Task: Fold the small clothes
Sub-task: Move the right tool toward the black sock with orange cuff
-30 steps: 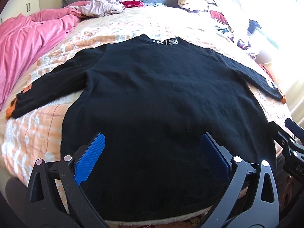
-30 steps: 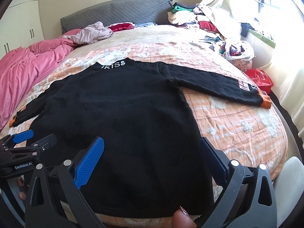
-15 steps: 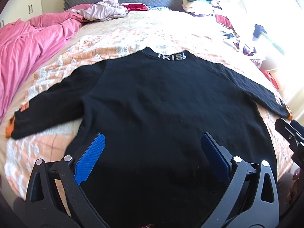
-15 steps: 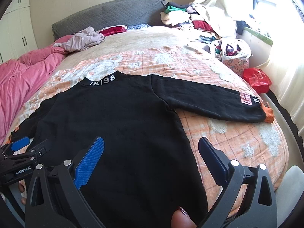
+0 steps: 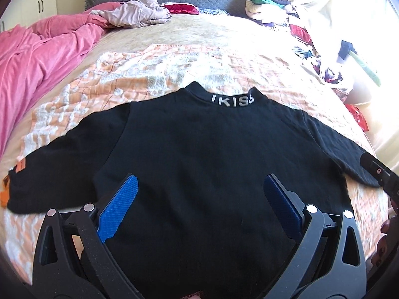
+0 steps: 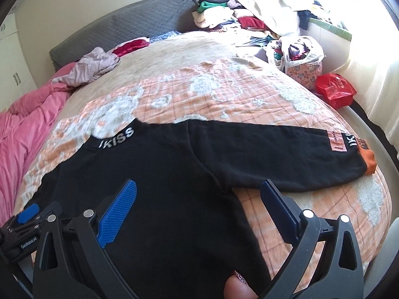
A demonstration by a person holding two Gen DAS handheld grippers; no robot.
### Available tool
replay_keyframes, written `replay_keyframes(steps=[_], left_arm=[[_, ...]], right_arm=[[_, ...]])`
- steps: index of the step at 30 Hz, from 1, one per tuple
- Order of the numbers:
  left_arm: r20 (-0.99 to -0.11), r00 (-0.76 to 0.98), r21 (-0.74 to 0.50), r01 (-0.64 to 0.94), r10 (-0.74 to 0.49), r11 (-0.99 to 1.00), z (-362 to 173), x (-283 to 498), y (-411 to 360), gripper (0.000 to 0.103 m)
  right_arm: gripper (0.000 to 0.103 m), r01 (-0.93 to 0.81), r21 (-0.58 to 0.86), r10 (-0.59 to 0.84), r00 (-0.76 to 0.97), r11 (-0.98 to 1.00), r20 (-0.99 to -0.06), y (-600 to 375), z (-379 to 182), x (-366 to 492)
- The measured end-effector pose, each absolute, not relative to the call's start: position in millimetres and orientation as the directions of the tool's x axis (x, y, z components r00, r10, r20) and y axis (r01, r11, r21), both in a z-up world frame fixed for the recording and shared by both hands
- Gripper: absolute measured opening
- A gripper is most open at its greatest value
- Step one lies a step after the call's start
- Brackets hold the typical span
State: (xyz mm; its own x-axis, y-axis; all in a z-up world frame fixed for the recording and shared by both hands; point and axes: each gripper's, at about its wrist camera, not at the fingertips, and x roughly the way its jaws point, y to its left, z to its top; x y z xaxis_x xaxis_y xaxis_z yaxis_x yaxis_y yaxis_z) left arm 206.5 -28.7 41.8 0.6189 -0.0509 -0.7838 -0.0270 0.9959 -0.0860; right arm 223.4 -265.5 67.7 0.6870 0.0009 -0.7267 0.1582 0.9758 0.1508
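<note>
ahead of the left hand-held gripper (image 5: 199, 206), whose jaws stand wide apart and empty, a black sweater (image 5: 199, 162) lies flat on the bed (image 5: 174, 59), sleeves spread out to both sides. the right hand-held gripper (image 6: 197, 206) hangs equally open over the sweater's side edge, its orange cuff (image 6: 366, 158) off to the right.

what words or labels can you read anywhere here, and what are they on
"IKISS": collar of the black sweater.
"IKI", cut off: black band on its right sleeve.
"GenRobot.AI": body of the left gripper.
Pink sleeve patch: print too small.
Orange cuff and red bag: marks unreadable.
</note>
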Motion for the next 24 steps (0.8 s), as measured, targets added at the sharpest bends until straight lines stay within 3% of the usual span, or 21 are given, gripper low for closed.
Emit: replay_keyframes(steps=[12,24], left_arm=[[-0.811,0.569,-0.149,0.019,-0.134,0.989,24,248,-38,0.095],[-0.832,0.550,-0.083,0.000,-0.069,0.997,1,262,-45,0.095]], right_arm=[[0.099,0.403,0.162,-0.157,0.650,0.901,-0.744,-357,42,247],[0.099,0.651,0.230,-0.273,0.575,0.723,-0.771,-448,13,214]])
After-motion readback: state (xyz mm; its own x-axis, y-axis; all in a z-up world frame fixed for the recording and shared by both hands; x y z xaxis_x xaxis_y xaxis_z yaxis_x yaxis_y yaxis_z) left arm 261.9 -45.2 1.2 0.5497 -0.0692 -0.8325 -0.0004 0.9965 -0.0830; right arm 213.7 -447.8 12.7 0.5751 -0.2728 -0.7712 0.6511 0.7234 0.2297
